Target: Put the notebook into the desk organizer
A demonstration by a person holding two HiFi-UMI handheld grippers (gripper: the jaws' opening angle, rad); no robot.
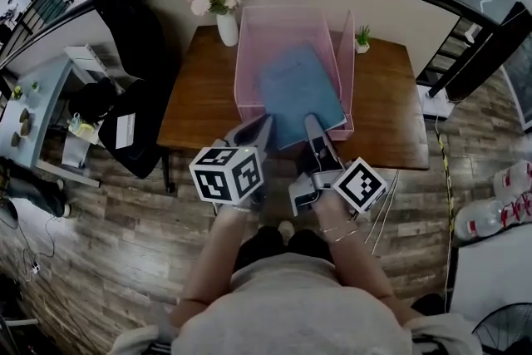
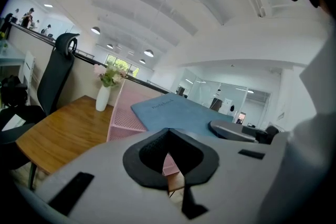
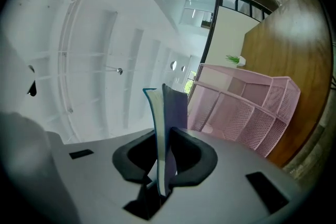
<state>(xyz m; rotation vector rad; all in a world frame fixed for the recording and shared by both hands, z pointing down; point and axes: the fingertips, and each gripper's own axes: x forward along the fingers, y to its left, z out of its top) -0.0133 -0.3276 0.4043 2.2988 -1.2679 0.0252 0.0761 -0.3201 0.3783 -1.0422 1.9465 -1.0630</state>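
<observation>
The fingers [image 3: 190, 157] of the right gripper [image 1: 314, 129] are clenched on the near edge of the notebook [image 1: 299, 91], the dark pads pressing both covers with the pale page block between them; the left gripper [image 2: 169, 162] has its fingers drawn together on nothing and hangs just beside the right one, above the desk's [image 1: 199, 96] front edge.

The notebook lies sloped over the pink mesh desk organizer [image 1: 278, 25]; its far part sits between the walls of the large compartment and its near part juts out over the front rim; whether the far edge touches the bottom I cannot tell.

As I judge it, the step is to slide the notebook in; it should go well if the grip stays firm, the near edge is raised enough to clear the rim, and the book is kept parallel to the divider on the right; the mesh looks light and may shift, so the free left gripper could brace it; let go only once the book rests.

The notebook is thin, with a matte blue-grey cover bearing a small printed word.
</observation>
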